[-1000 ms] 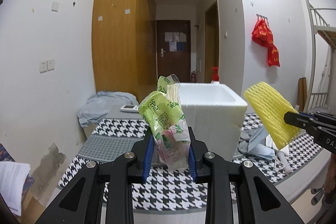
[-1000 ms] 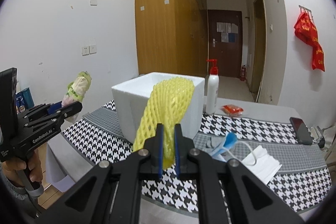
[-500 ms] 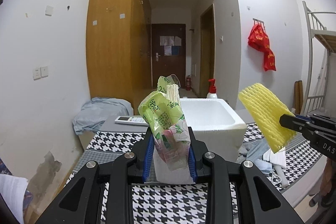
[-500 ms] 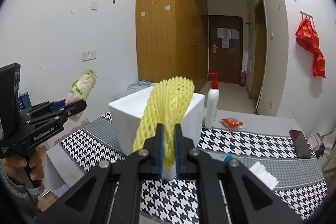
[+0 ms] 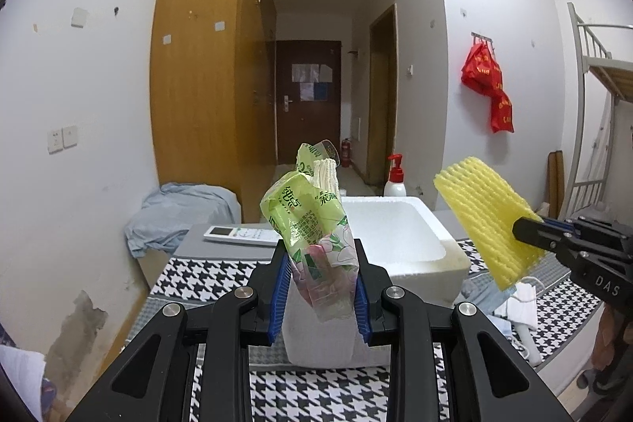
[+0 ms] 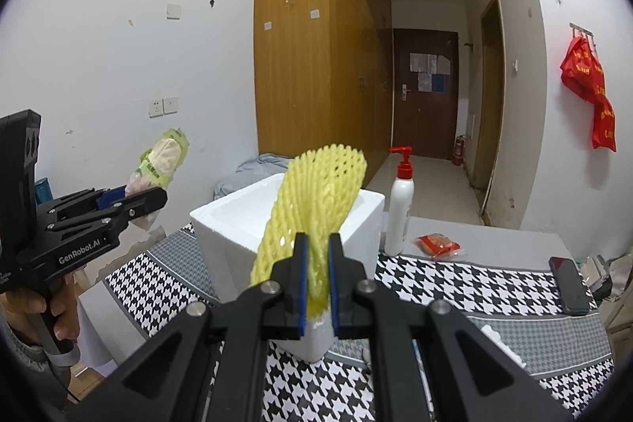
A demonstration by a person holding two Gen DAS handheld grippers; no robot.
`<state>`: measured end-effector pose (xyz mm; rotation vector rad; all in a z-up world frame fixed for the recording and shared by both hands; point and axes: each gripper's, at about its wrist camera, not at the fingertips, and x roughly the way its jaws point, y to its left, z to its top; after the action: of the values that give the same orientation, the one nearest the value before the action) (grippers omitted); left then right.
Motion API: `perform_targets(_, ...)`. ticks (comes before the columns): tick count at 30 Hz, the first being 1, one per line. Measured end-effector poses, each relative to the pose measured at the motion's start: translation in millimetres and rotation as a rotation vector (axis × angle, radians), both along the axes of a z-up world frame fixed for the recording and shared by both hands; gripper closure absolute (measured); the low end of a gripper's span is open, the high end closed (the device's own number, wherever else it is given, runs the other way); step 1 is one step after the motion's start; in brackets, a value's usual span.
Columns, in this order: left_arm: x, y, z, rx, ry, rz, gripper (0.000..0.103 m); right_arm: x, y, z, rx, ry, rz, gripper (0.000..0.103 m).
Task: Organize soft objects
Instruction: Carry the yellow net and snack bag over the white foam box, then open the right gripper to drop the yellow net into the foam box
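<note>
My left gripper [image 5: 319, 287] is shut on a green and pink tissue pack [image 5: 312, 224] and holds it in the air in front of the open white foam box [image 5: 399, 240]. It also shows in the right wrist view [image 6: 130, 202] with the pack [image 6: 162, 157]. My right gripper [image 6: 316, 275] is shut on a yellow foam net sleeve [image 6: 316, 200], held above the near corner of the foam box [image 6: 237, 224]. In the left wrist view the sleeve [image 5: 486, 216] and right gripper [image 5: 526, 228] hang to the right of the box.
The table has a houndstooth cloth [image 6: 455, 287]. A white pump bottle [image 6: 399, 208], a red packet [image 6: 437, 246] and a black phone [image 6: 567, 283] lie on it. A remote [image 5: 241, 235] and face masks [image 5: 522, 307] lie beside the box. A blue-grey cloth [image 5: 178, 212] lies at the left.
Both grippers have risen with their loads, so the table and foam box sit lower in both views. Both grips are unchanged.
</note>
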<state>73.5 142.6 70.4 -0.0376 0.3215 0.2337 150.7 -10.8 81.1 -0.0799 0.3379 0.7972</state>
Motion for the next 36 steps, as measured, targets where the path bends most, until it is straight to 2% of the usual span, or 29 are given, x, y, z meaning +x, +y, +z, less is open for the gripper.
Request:
perform_targets(20, 46.4, 19.4, 4.6, 0.005, 0.021, -0.019, 0.073, 45.1, 38.1, 4.6, -0.011, 0.038, 0.026, 0.091)
perform_targets(36, 44.4, 28.9, -2.5, -0.012, 0.032, 0.03, 0.073, 63.8, 65.4, 1.7, -0.023, 0.077, 0.077, 0.091)
